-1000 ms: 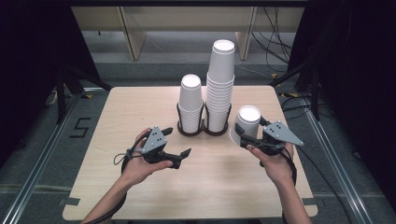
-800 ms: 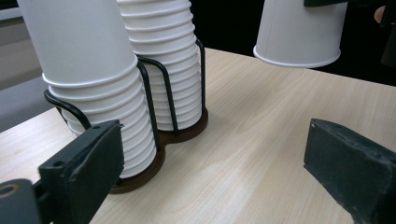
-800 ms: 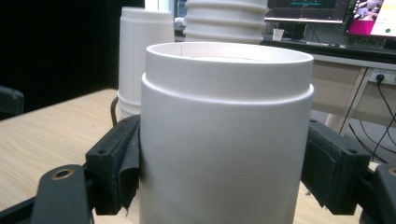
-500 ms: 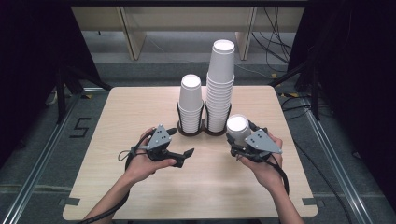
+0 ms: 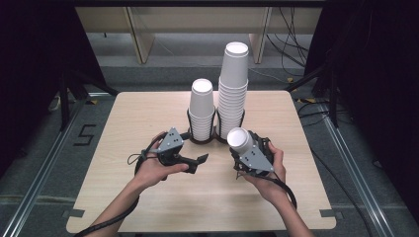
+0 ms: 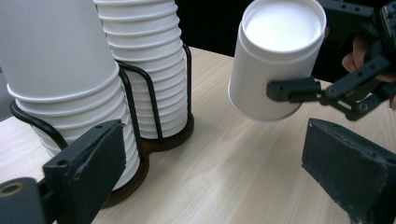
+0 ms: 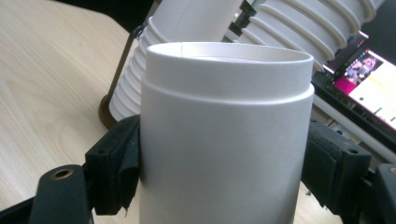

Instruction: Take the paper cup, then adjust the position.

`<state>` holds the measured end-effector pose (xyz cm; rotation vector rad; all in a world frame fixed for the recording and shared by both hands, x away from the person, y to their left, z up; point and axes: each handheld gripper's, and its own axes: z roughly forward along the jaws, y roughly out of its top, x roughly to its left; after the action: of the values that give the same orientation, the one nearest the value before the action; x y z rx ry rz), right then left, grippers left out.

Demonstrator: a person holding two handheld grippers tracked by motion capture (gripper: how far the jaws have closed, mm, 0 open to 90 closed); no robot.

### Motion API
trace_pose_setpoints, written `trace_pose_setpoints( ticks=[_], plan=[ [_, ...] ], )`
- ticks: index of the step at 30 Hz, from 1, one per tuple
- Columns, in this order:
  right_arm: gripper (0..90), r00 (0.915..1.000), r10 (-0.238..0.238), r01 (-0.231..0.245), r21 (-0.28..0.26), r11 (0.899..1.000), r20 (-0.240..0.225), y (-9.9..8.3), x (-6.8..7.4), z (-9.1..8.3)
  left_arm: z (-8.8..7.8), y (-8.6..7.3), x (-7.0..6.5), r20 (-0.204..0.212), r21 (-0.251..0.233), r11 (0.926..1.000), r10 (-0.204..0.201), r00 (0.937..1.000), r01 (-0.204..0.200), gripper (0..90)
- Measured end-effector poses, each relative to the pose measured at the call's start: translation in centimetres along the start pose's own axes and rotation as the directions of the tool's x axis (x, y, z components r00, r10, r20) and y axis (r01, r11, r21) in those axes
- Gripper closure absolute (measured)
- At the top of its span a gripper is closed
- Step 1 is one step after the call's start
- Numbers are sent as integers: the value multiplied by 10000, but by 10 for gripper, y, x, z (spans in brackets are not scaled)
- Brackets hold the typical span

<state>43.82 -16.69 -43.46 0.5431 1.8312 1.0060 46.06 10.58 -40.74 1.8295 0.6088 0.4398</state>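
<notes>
One white cup [image 5: 240,139] clamped upside down in right gripper [image 5: 248,154] — unprinted; left gripper [image 5: 193,161] wide, empty

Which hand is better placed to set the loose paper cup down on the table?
Right. The right tool is already shut on the paper cup, upside down beside the black wire cup holder. The left tool is open, holds nothing and sits apart from it.
</notes>
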Motion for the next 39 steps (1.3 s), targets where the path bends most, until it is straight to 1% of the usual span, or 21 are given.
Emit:
trace_pose_setpoints(
  ticks=[1, 2, 3, 5, 9, 10, 12, 13, 14, 19, 21, 22, 23, 27, 28, 32, 33, 36, 37, 38, 39],
  plan=[
    [222, 10000, 0, 0, 0, 10000, 0, 0, 0, 0, 0, 1, 1, 20, -2, 10000, -1, 10000, 1, 58],
    [222, 9995, -323, 323, 23, 9995, 34, 0, 2, 1, 0, 1, 1, 16, -32, 10000, -18, 10000, 18, 59],
    [222, 9995, -323, 323, 23, 9995, 34, 0, 2, 1, 1, 2, 1, 42, -55, 10000, -15, 10000, 16, 59],
    [222, 9977, -657, 656, 59, 9978, 171, -1, 4, 3, 2, 4, 2, 55, -77, 10000, 13, 10000, -13, 60],
    [221, 9964, -825, 824, 97, 9966, 180, -1, 5, 4, 6, 6, 3, 48, -127, 9999, 73, 10000, -73, 60],
    [221, 9952, -958, 956, 90, 9954, 219, -2, 6, 4, 7, 6, 4, 39, -101, 9999, 41, 10000, -41, 60],
    [221, 9958, -898, 896, 111, 9959, 187, -2, 7, 4, 8, 6, 4, 2, -52, 10000, 62, 10000, -62, 60],
    [221, 9953, -933, 932, 53, 9956, 257, -1, 9, 2, 8, 6, 4, -14, -60, 10000, 44, 10000, -44, 61],
    [221, 9962, -831, 830, 79, 9965, 256, -1, 10, 0, 8, 6, 4, 5, -61, 10000, -10, 10000, 10, 61],
    [220, 9936, -1096, 1097, -15, 9940, 290, -2, 13, -2, 4, 7, 5, -59, 5, 10000, 69, 10000, -69, 61],
    [220, 9946, -1010, 1010, 40, 9949, 239, -2, 14, -2, 2, 7, 5, -86, -58, 10000, 42, 10000, -43, 61],
    [220, 9927, -1175, 1176, -8, 9931, 280, -1, 14, -1, 1, 8, 5, -110, -100, 9999, 49, 9999, -50, 61],
    [220, 9929, -1160, 1162, -53, 9932, 261, 0, 14, -1, 0, 8, 6, -78, -143, 9999, -10, 10000, 9, 61],
    [220, 9928, -1177, 1178, -8, 9930, 220, 0, 15, -1, -1, 8, 6, -105, -188, 9998, -25, 9999, 23, 61],
    [220, 9906, -1357, 1358, -23, 9907, 179, 0, 15, -1, 0, 8, 6, -113, -190, 9998, -39, 9999, 37, 62],
    [220, 9901, -1392, 1393, -44, 9902, 153, 0, 14, 0, 1, 10, 3, -68, -193, 9998, 6, 10000, -8, 62],
    [219, 9879, -1544, 1545, -43, 9880, 131, 0, 14, 0, 1, 11, 1, -18, -129, 9999, 104, 9999, -104, 62],
    [219, 9860, -1660, 1660, -29, 9861, 155, 0, 16, -1, 2, 12, 0, 28, -72, 9999, 109, 9999, -108, 62],
    [219, 9823, -1863, 1864, -42, 9825, 165, 0, 16, -1, 4, 12, 1, 138, -27, 10000, 96, 9999, -96, 63],
    [219, 9823, -1863, 1864, -42, 9825, 165, 0, 16, -1, 4, 12, 1, 138, -27, 10000, 96, 9999, -96, 63],
    [219, 9782, -2064, 2063, 66, 9785, 231, -1, 19, 0, 7, 13, 2, 229, 17, 10000, 63, 9997, -64, 63]
  ],
)
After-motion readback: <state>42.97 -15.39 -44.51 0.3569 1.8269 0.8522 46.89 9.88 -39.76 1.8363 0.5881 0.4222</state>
